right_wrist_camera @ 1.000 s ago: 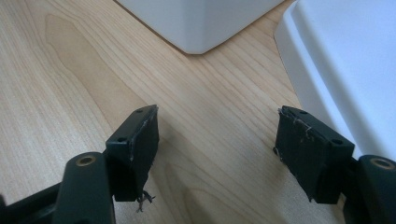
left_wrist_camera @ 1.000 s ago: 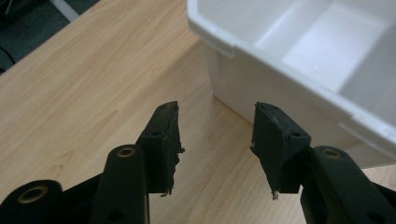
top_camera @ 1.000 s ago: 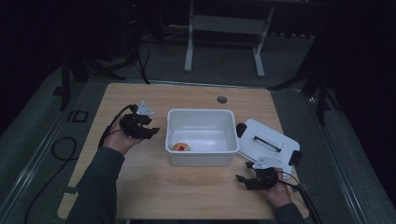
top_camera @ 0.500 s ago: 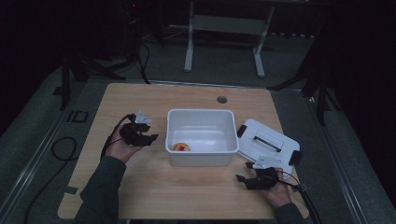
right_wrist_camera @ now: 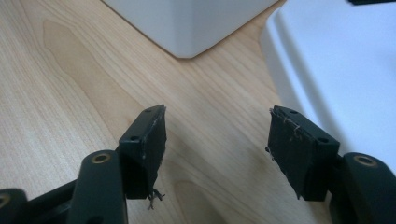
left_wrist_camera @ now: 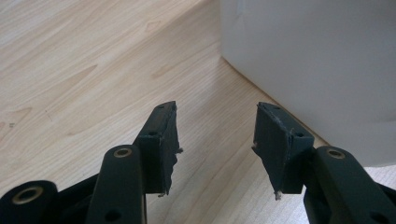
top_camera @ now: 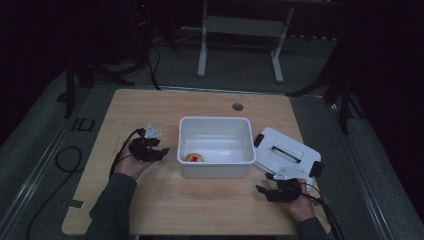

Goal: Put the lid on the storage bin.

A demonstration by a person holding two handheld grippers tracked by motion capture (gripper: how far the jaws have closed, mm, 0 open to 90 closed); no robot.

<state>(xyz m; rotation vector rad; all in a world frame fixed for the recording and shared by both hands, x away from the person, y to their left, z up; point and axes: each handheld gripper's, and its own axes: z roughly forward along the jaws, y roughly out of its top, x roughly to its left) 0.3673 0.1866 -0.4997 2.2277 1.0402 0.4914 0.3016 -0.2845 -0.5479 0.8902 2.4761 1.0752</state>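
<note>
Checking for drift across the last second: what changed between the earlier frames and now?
The left gripper came down and toward the person beside the white bin, jaws open and empty. The right gripper kept its place by the white lid; its jaws have just been closing a little, nothing between them. Bin, lid and the orange item in the bin stayed put.
</note>
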